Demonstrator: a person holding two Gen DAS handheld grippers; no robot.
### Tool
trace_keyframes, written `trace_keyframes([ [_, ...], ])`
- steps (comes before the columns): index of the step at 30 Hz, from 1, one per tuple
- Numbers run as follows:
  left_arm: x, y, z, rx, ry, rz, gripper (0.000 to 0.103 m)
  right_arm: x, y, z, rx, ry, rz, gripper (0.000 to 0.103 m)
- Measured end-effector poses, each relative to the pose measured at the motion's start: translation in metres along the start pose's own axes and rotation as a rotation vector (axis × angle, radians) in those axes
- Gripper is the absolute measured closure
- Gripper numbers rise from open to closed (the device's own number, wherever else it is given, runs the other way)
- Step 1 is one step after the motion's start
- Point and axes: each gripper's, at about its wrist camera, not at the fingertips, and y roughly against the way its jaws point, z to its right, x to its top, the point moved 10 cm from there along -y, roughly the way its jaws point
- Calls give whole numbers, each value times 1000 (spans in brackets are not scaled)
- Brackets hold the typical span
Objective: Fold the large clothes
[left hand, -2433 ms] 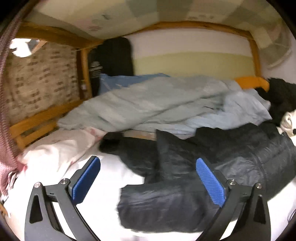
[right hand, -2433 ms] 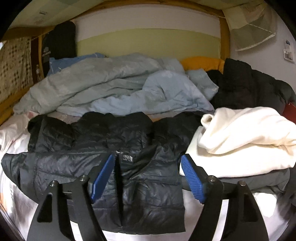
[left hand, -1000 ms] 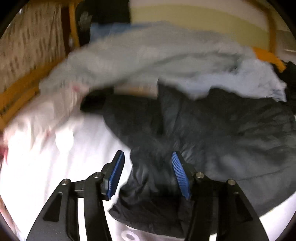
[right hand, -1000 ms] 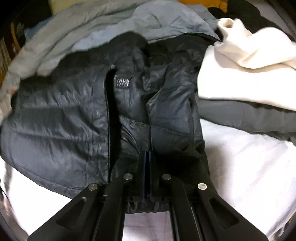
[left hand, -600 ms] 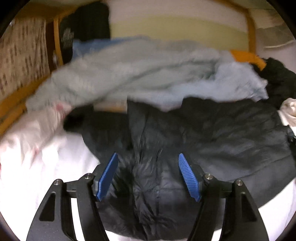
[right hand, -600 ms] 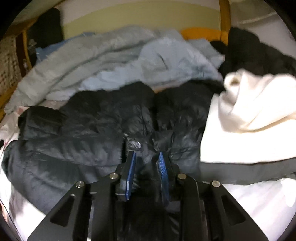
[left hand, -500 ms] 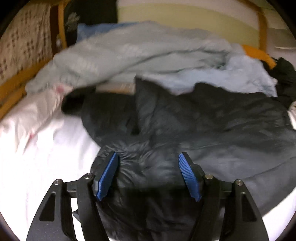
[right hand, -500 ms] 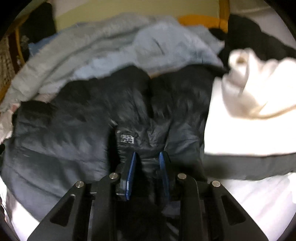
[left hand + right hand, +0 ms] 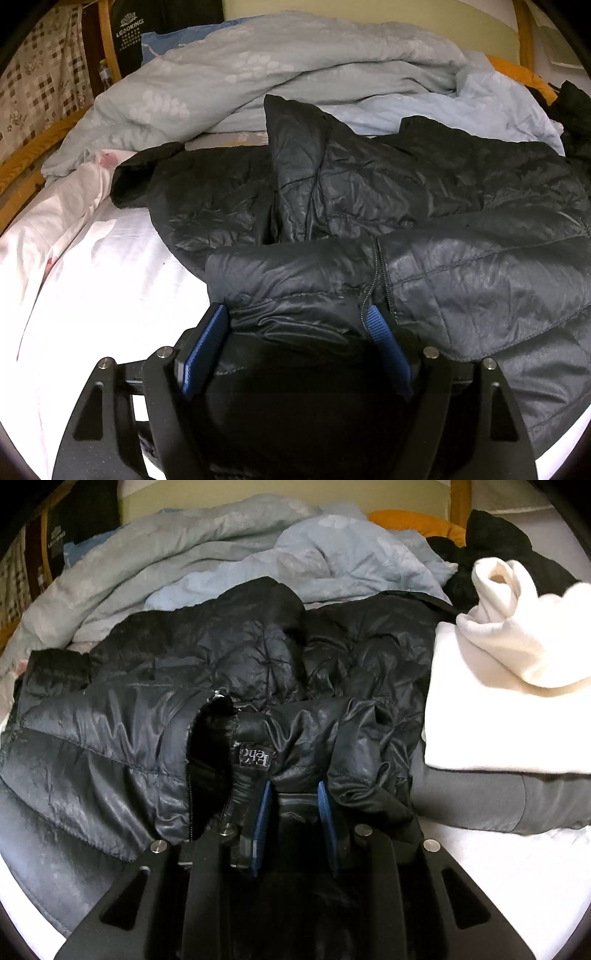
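Jacket fabric fills both jaws — left gripper half-open, right gripper narrowly pinching.

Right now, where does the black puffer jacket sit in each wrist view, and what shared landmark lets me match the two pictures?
Left wrist: the black puffer jacket fills the centre and right, its near edge between the left gripper fingers.
Right wrist: the jacket fills the centre and left, fabric bunched between the right gripper fingers, beside the cream garment.
Shared landmark: the pale blue-grey duvet behind the jacket.
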Motion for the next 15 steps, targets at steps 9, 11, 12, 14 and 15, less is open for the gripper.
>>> trace_keyframes([
  [9, 0, -1, -9, -13, 43, 9, 18, 1, 2, 2, 15, -15, 9, 75],
  [11, 4, 8, -13, 11, 53, 55, 18, 2, 5, 3, 22, -25, 23, 75],
  [12, 7, 16, -15, 22, 60, 95, 19, 3, 8, 4, 19, -24, 37, 75],
  [14, 17, 37, -17, 34, 78, 188, 19, 11, 27, 6, -4, -33, 130, 74],
  [15, 19, 44, -15, 20, 86, 215, 19, 14, 35, 7, -5, -34, 164, 74],
])
